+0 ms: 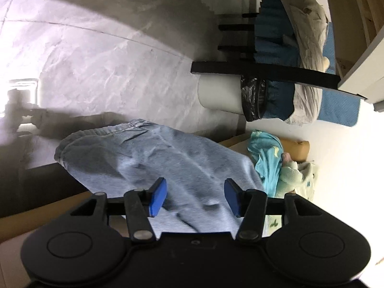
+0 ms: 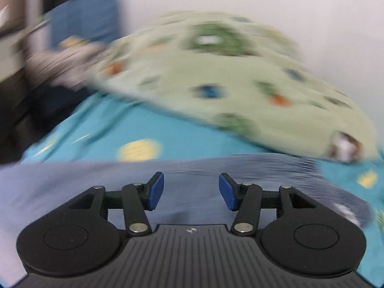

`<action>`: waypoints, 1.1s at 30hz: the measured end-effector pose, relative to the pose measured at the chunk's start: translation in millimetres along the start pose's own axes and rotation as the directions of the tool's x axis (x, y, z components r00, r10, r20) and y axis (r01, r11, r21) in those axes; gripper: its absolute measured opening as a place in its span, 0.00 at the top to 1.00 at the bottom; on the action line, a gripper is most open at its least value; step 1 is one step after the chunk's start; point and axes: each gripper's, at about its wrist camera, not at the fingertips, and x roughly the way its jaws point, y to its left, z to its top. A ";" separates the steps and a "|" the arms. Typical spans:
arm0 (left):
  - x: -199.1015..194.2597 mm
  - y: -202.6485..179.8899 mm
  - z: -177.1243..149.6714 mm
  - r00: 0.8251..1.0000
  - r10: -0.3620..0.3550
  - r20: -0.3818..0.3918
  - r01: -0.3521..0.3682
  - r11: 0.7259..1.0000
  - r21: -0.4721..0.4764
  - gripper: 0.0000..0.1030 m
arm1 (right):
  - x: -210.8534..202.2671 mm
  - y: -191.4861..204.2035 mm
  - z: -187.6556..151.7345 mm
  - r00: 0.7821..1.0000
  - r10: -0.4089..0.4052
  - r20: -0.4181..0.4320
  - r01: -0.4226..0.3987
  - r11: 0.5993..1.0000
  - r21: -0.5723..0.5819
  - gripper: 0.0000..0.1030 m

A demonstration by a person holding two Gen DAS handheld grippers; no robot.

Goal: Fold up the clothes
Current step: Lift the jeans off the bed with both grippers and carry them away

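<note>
Left wrist view only: grey tiled floor [image 1: 100, 55], black chair [image 1: 252, 68] heaped with laundry, white bin [image 1: 220, 93]. Right wrist view, badly blurred: one pale green printed garment [image 2: 216, 76] on one turquoise spotted cloth [image 2: 96, 129], apparently the same pile seen at the left view's edge. One light-blue denim garment [image 1: 156, 158] lies under both tools. Left gripper [image 1: 194, 198] tilts downward, jaws about half apart, holding nothing. Right gripper [image 2: 191, 190] likewise half open and empty above the denim.

A black chair [image 1: 264, 70] stands beside a white bin [image 1: 220, 94] on the grey floor [image 1: 108, 55].
</note>
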 end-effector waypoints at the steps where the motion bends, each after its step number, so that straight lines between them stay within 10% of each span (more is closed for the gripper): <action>1: 0.3 4.9 -1.1 1.000 0.007 0.005 -0.007 1.000 0.003 0.52 | -0.4 29.8 1.4 0.998 0.055 -0.014 -0.055 0.996 -0.065 0.48; 5: 0.0 13.6 -4.4 0.998 0.050 0.029 -0.053 0.992 0.115 0.52 | -0.9 149.4 8.9 0.944 0.307 -0.119 -0.328 0.902 -0.280 0.48; 11: -7.3 10.1 4.3 0.991 0.125 0.052 -0.133 0.968 0.212 0.52 | 34.3 326.1 14.4 0.762 0.502 -0.408 -0.646 0.631 -0.429 0.49; 21: -11.4 54.9 35.0 0.984 0.163 0.078 -0.170 0.980 0.104 0.51 | 119.0 523.1 -30.6 0.582 0.222 -0.783 -0.811 0.235 -0.536 0.57; 25: -17.4 67.5 44.1 0.980 0.164 0.113 -0.171 0.984 0.049 0.51 | 132.8 555.3 -44.4 0.468 0.156 -0.870 -0.879 0.180 -0.441 0.55; 29: -14.2 70.6 46.1 0.982 0.154 0.106 -0.159 0.987 0.035 0.50 | 138.4 560.9 -67.5 0.546 -0.002 -0.837 -0.832 0.114 -0.543 0.55; 33: -10.5 73.8 49.3 0.986 0.141 0.084 -0.144 0.989 0.024 0.50 | 143.1 546.4 -61.1 0.547 -0.097 -0.831 -0.826 0.098 -0.555 0.47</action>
